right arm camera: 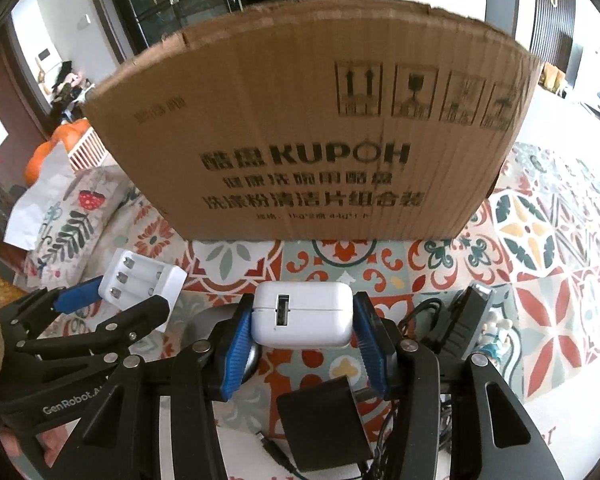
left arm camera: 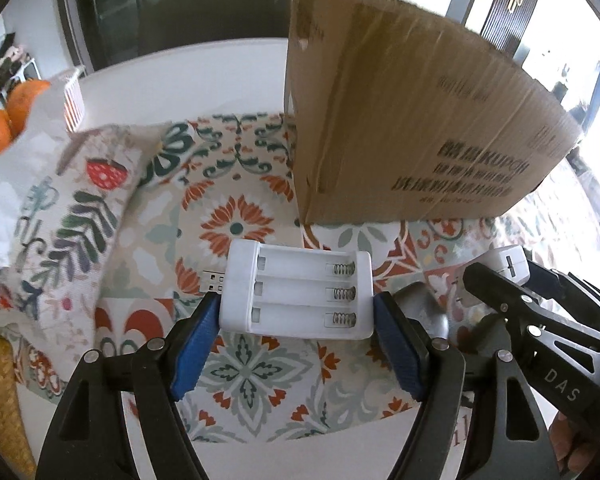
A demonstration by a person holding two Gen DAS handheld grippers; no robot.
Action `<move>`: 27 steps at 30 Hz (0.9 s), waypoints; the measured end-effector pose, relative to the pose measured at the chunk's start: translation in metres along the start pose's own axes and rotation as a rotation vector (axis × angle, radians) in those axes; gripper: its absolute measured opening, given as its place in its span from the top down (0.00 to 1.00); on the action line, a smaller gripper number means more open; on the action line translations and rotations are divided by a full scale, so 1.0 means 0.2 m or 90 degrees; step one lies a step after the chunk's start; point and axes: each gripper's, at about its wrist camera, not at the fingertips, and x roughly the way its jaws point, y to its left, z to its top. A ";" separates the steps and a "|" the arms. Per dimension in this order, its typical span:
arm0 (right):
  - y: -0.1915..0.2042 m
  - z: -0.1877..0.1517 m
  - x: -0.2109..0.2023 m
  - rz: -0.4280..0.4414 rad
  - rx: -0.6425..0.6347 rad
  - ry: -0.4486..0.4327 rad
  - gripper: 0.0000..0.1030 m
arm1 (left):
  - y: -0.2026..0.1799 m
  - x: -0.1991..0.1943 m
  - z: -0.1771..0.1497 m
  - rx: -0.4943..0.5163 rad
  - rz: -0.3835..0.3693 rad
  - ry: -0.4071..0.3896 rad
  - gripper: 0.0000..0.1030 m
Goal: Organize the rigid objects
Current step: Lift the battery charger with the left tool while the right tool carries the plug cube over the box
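Note:
My left gripper point(left arm camera: 296, 308) is shut on a white battery charger point(left arm camera: 298, 290) with three empty slots, held above the patterned cloth. It also shows at the left of the right wrist view point(right arm camera: 142, 278). My right gripper point(right arm camera: 302, 318) is shut on a white USB power adapter point(right arm camera: 302, 314), its port facing the camera. The adapter's corner shows in the left wrist view point(left arm camera: 508, 262) beyond the right gripper's black body. A brown cardboard box point(right arm camera: 312, 132) marked KUPOH stands upright just beyond both grippers and also shows in the left wrist view point(left arm camera: 412, 120).
A patterned tablecloth point(right arm camera: 540, 248) covers the white table. A black adapter point(right arm camera: 322, 420), cables and a dark device point(right arm camera: 466, 320) lie under my right gripper. A strawberry-print pouch point(left arm camera: 68, 216), white paper and oranges point(left arm camera: 8, 116) sit at the left.

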 end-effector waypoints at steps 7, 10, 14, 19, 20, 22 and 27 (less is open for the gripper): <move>-0.01 0.03 -0.16 0.004 -0.016 -0.041 0.52 | -0.03 -0.19 0.03 0.002 0.013 -0.055 0.26; -0.01 0.05 -0.24 0.007 -0.021 -0.058 0.52 | -0.05 -0.27 0.05 0.003 0.016 -0.079 0.26; -0.02 0.08 -0.35 0.011 -0.028 -0.087 0.52 | -0.08 -0.38 0.06 0.004 0.015 -0.110 0.26; -0.02 0.13 -0.46 0.016 -0.038 -0.124 0.52 | -0.12 -0.52 0.09 0.007 0.012 -0.148 0.26; -0.01 0.13 -0.49 0.017 -0.039 -0.131 0.52 | -0.13 -0.55 0.10 0.008 0.013 -0.156 0.26; -0.02 0.15 -0.53 0.019 -0.040 -0.148 0.52 | -0.16 -0.59 0.12 0.010 0.014 -0.172 0.26; -0.02 0.19 -0.62 0.026 -0.045 -0.177 0.52 | -0.20 -0.68 0.17 0.014 0.012 -0.201 0.26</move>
